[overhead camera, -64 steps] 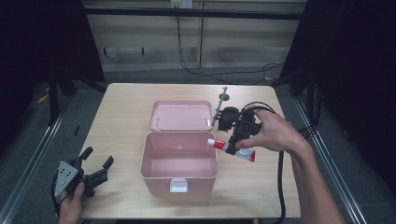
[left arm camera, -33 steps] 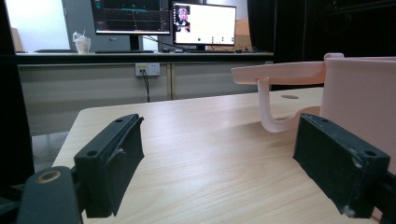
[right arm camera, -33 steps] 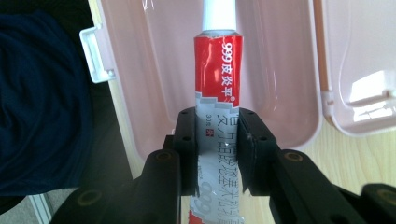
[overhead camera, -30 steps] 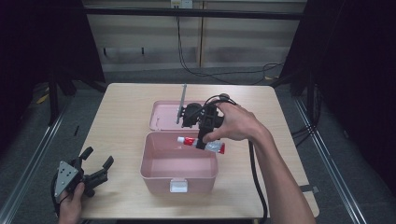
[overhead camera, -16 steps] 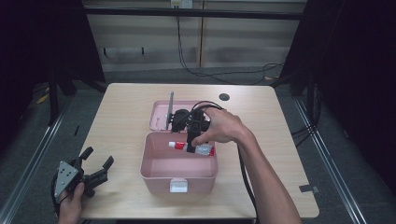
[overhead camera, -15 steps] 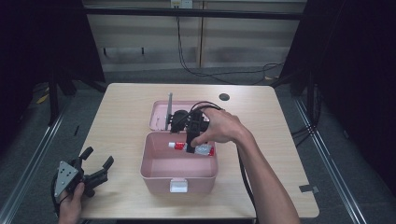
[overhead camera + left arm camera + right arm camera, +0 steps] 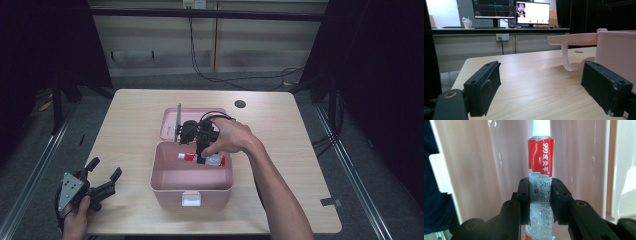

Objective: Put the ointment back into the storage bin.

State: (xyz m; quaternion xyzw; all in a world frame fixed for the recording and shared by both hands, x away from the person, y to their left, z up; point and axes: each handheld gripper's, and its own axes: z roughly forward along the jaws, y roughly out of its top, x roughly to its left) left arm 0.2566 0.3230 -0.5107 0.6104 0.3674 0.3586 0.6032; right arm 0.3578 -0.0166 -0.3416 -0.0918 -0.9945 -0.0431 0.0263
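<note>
High view: at frame centre the right gripper pinches a red-and-silver ointment tube with a white cap crosswise just inside the open pink plastic box, likely to lay it flat; the left gripper idles at lower left

Left gripper view: its jaws gape with nothing between, beside the box wall

Right gripper view: pads clamp the tube mid-body, cap toward the pink floor

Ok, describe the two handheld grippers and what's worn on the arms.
Both are black, two-jawed. The left gripper carries a grey three-cornered plate and has flat, blocky pads with screw holes. The right gripper trails a black cable. The right forearm is sleeveless.
</note>
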